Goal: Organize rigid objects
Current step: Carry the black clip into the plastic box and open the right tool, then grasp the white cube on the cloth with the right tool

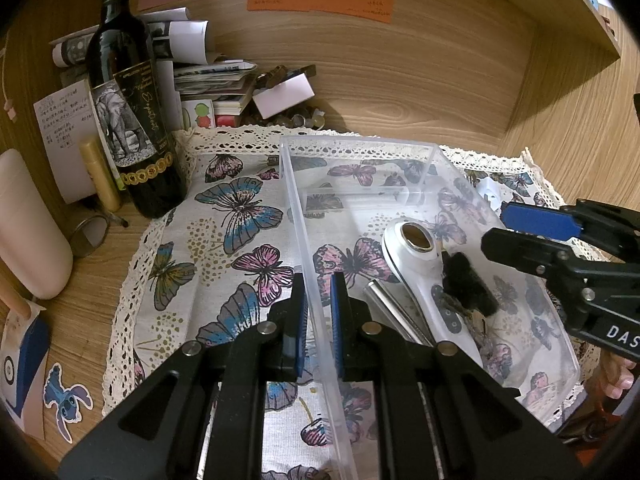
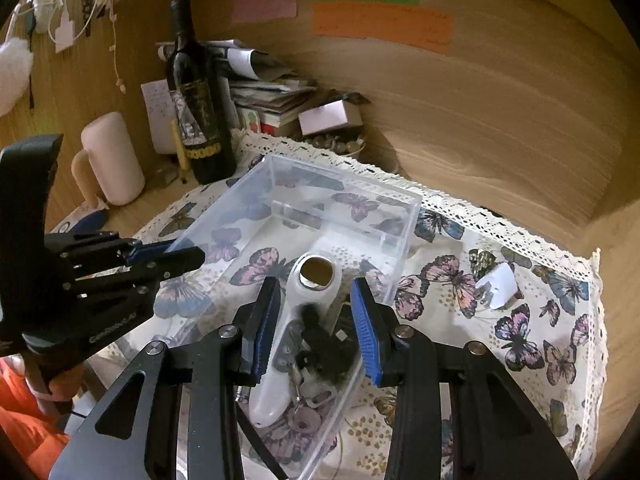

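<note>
A: Where does the clear plastic bin (image 1: 416, 184) sit, and what hems it in?

B: On the butterfly-print cloth (image 1: 224, 240), inside a wooden alcove. The back wall runs close behind its far end, a wine bottle (image 1: 132, 120) stands off its far left corner, and a pink mug (image 2: 114, 158) is further left. To the bin's right the cloth lies mostly bare, with only a small white plug-like piece (image 2: 498, 284) on it.

A: And the left gripper (image 1: 318, 320)?

B: Its jaws straddle the bin's left wall, one pad outside and one inside, with a small gap showing on each side of the plastic, so they are parted and not pinching.

A: The right gripper (image 2: 316, 328)?

B: Wide apart, hovering over the bin's near end; the left finger is above the interior, the right finger near the right wall. Nothing sits between the pads.

A: What is inside?

B: A white handheld device (image 2: 296, 320) lies along the bin's length, its round head with the brown-ringed opening pointing toward the far wall, its handle toward the near end. A black fuzzy object (image 1: 468, 284) lies on its middle. A metal rod (image 1: 394, 312) rests just left of the handle, roughly parallel. Keys (image 2: 304, 416) cluster at the near end.
</note>
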`<move>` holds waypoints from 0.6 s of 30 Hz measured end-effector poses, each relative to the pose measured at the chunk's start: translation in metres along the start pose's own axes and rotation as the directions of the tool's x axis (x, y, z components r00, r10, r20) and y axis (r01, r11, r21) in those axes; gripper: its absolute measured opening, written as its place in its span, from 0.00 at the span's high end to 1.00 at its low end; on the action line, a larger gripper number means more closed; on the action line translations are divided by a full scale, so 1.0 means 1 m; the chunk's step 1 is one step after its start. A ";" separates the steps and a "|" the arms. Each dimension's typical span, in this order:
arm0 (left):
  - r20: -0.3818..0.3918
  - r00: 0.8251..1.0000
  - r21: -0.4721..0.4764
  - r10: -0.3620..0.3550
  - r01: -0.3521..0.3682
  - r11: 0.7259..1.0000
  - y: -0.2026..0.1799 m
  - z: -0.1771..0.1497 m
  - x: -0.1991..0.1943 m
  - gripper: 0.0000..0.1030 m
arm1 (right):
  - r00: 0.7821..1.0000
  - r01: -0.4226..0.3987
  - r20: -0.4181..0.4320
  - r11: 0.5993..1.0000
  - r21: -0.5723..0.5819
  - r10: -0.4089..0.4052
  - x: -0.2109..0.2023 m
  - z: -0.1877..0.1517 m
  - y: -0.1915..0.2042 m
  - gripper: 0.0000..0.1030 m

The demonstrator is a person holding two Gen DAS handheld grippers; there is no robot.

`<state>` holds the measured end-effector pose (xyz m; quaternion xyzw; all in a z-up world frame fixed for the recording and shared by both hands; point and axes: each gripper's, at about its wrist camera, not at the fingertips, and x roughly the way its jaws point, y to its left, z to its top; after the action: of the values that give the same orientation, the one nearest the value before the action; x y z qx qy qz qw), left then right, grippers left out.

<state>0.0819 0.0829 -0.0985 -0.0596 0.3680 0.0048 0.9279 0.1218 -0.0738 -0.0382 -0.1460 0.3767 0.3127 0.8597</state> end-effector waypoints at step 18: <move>-0.007 1.000 0.009 -0.009 0.009 1.000 -0.001 -0.002 -0.002 0.90 | 0.988 0.140 0.034 0.968 0.207 -0.151 -0.015 0.005 -0.072 0.46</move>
<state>0.0795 0.0817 -0.0987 -0.0573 0.3709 -0.0011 0.9269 0.1635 -0.1321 -0.0227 -0.0765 0.3735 0.2120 0.8999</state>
